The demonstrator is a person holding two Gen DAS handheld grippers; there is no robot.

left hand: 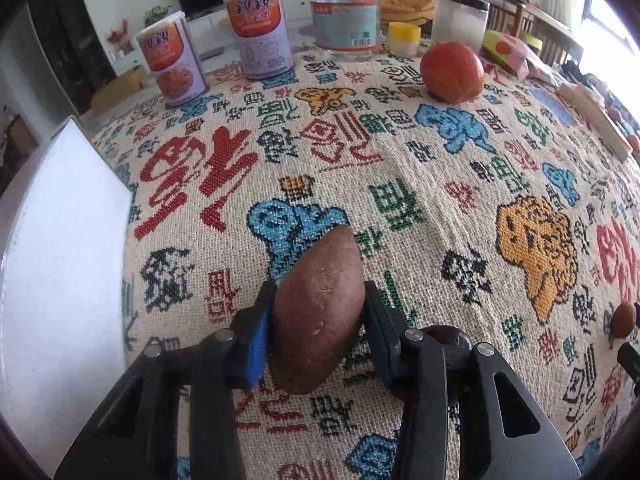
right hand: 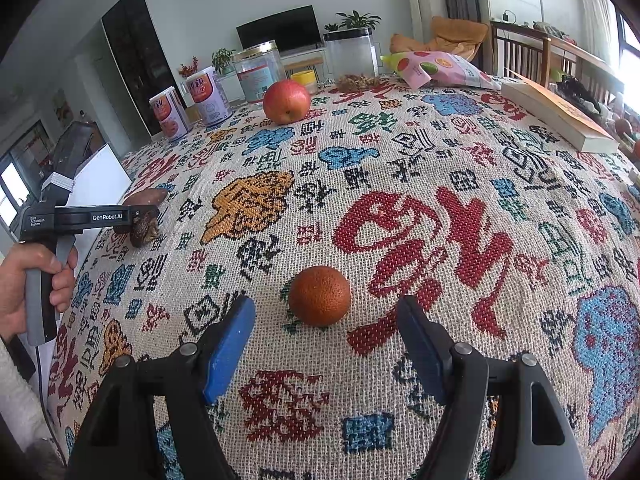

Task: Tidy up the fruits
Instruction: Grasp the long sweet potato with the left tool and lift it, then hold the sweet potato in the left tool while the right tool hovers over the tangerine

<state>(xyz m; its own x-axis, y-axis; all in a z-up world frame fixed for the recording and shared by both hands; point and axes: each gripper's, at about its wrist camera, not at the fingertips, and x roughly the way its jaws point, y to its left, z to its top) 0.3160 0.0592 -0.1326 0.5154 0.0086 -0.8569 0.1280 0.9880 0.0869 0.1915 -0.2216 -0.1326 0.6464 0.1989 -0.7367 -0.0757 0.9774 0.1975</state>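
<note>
My left gripper (left hand: pixel 319 304) is shut on a brown sweet potato (left hand: pixel 320 312), held above the patterned cloth; it also shows from the side in the right wrist view (right hand: pixel 140 216), with the sweet potato (right hand: pixel 146 198) sticking out. A dark lumpy object (right hand: pixel 143 231) lies under the left gripper. My right gripper (right hand: pixel 326 320) is open, its blue pads (right hand: pixel 230 344) either side of and just short of an orange (right hand: pixel 319 296) on the cloth. A red apple (left hand: pixel 452 72) (right hand: pixel 286 101) sits at the far side.
A white board or tray (left hand: pixel 60 264) lies at the left table edge. Two purple cans (left hand: pixel 172 64), a glass jar (left hand: pixel 344 12), a clear container (left hand: pixel 460 20) and a yellow cup (left hand: pixel 404 38) line the back. A snack bag (right hand: pixel 436 68) and a book (right hand: pixel 560 114) lie at the right.
</note>
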